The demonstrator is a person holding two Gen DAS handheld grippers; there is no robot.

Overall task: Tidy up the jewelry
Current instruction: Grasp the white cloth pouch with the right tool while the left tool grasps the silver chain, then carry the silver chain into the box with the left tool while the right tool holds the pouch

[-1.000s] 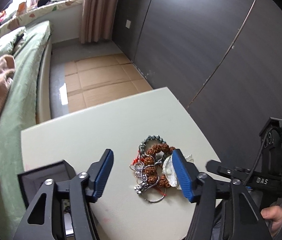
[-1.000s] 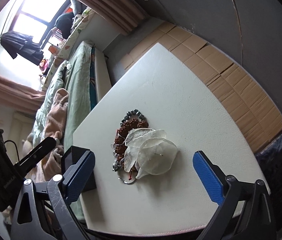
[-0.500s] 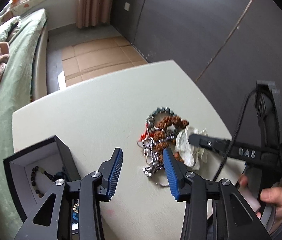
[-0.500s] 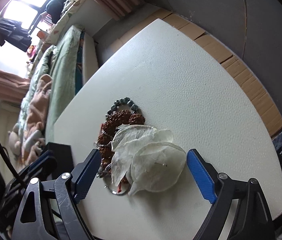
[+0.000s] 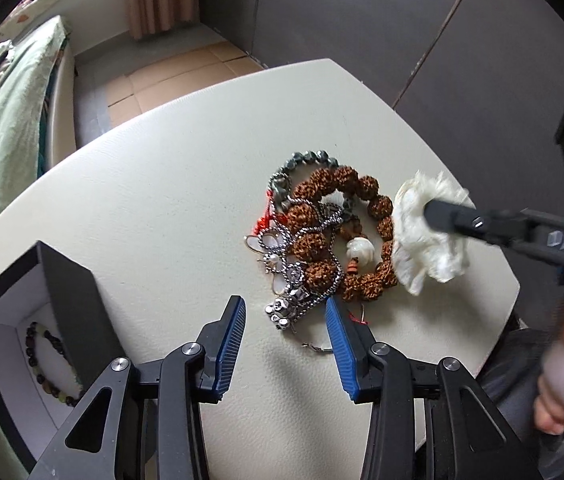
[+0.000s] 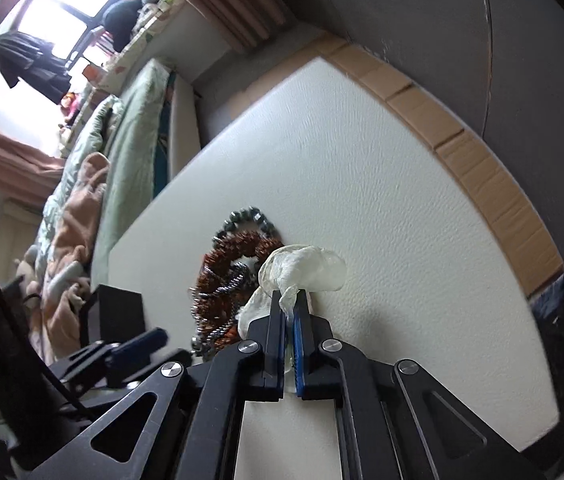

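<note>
1. Pinching the white crumpled bag (image 6: 302,270) with my right tool (image 6: 290,312), I am keeping its blue pads pressed together on a fold of the thin material; the rest of the bag is bulging out beyond the tips and sitting at the right edge of the jewelry pile (image 5: 318,240).

2. Holding my left tool (image 5: 284,330) spread wide, I am hovering it at the near edge of the pile, gripping nothing. The silver chain (image 5: 294,300) is lying right in the gap between the two pads, and the right pad is sitting just beside the brown bead bracelet (image 5: 342,232).

3. Reading the pile as the landmark: the grey bead bracelet (image 5: 302,164) is lying on its far side, the bag on its right, and the open black box (image 5: 38,332) well off to its left on the desk (image 5: 162,200), with a dark bead bracelet (image 5: 42,356) resting inside.

4. Judging the coming move, I am taking the chain as the nearest piece to the left tool; it is running roughly away from the tool into the tangle, so the pads are already straddling it across its length.

5. Expecting trouble, I am noting that the chain is threading over the brown beads, so lifting it is likely to drag neighbours along.
</note>
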